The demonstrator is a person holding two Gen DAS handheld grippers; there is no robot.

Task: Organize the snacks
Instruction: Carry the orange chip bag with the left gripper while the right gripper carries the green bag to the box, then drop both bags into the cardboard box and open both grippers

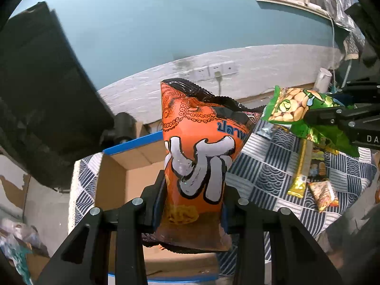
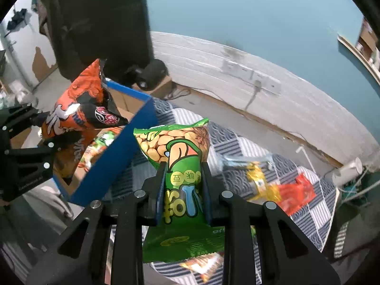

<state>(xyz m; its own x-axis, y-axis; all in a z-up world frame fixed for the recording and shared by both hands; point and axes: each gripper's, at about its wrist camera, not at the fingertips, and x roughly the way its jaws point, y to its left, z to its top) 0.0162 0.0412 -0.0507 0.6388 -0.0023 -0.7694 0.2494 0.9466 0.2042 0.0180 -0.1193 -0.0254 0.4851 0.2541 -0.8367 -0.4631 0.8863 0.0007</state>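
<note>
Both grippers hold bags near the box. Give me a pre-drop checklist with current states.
1. Left gripper shut on orange bag: ok.
2. Right gripper shut on green bag: ok.
3. Orange bag over the cardboard box: ok.
4. Green bag over the box: not ok, it hangs over the patterned cloth beside it.
5. Room left in box: cannot tell; some packets already inside.

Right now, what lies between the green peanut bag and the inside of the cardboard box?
In the right wrist view, only the box's blue wall stands between the green peanut bag, held by the right gripper, and the cardboard box interior.
</note>
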